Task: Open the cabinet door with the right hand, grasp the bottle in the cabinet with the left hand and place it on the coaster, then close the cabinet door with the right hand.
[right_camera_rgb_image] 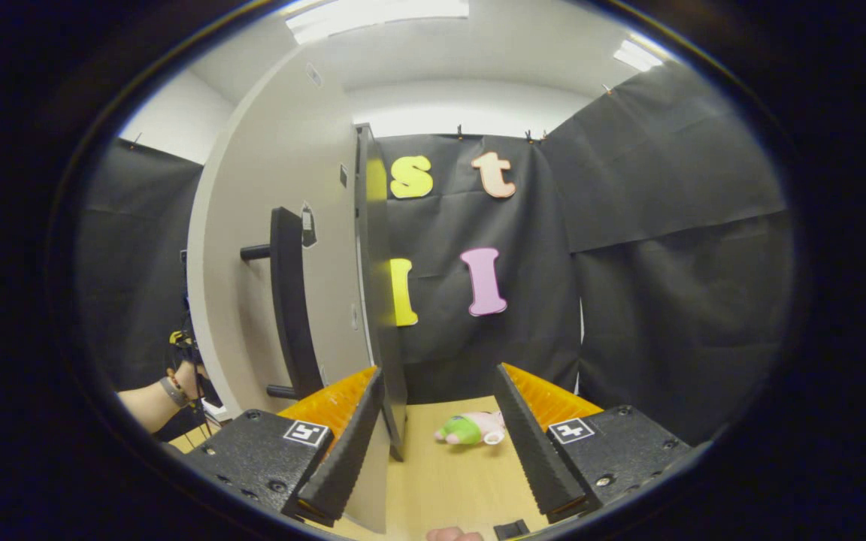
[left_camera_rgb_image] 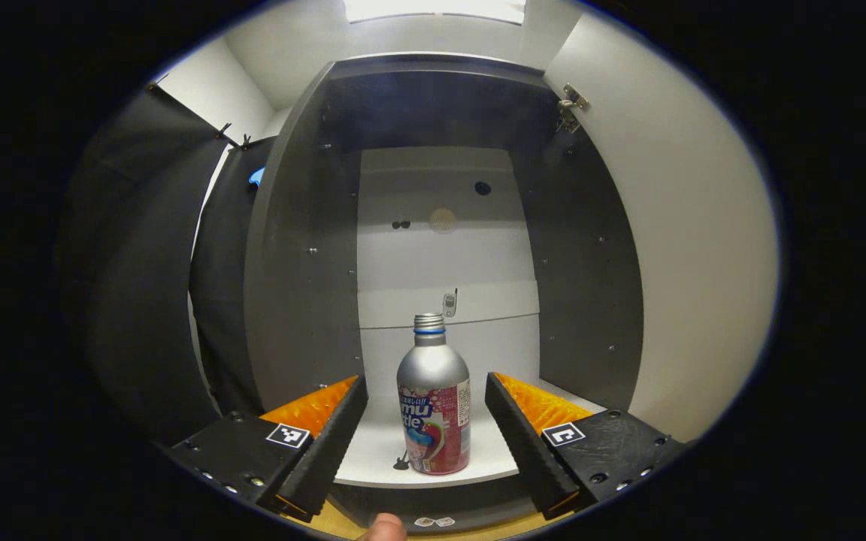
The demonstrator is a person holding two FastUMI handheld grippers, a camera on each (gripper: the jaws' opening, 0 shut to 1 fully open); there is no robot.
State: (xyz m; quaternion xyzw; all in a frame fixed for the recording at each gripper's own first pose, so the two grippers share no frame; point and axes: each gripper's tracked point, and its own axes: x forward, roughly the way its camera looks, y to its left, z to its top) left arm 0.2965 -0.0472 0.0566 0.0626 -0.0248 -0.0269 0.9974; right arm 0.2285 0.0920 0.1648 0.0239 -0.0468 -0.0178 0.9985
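In your left gripper view, black cloth hangs at the left of the frame. Next to it stands the cabinet [left_camera_rgb_image: 305, 248], its dark side panels framing a pale back wall. Your left tongs [left_camera_rgb_image: 427, 432] sit at the bottom of the frame, spread wide apart and clamped on nothing. Between their fingers, low in the centre, the bottle [left_camera_rgb_image: 434, 409] stands upright on the cabinet's white shelf [left_camera_rgb_image: 373, 451], apart from both fingers and near the shelf's front edge. It has a silver shoulder, a threaded neck with a blue ring, and a red printed band round the lower body. At the right of the frame the open door [left_camera_rgb_image: 696, 248] shows its pale inner face, with a metal hinge [left_camera_rgb_image: 572, 105] near the upper right corner of the cabinet.

In your right gripper view, a forearm with a wristband [right_camera_rgb_image: 158, 394] shows at the lower left. Right of it the door [right_camera_rgb_image: 283, 248] stands nearly edge-on, with its dark bar handle [right_camera_rgb_image: 288, 300] facing you. Your right tongs [right_camera_rgb_image: 439, 436] are at the bottom, held apart and gripping nothing; the door's edge runs down just beside the left finger. Between the fingers, farther off on the wooden worktop [right_camera_rgb_image: 440, 481], lies a small pink and green toy [right_camera_rgb_image: 472, 428]. Black cloth covers the right of the frame.
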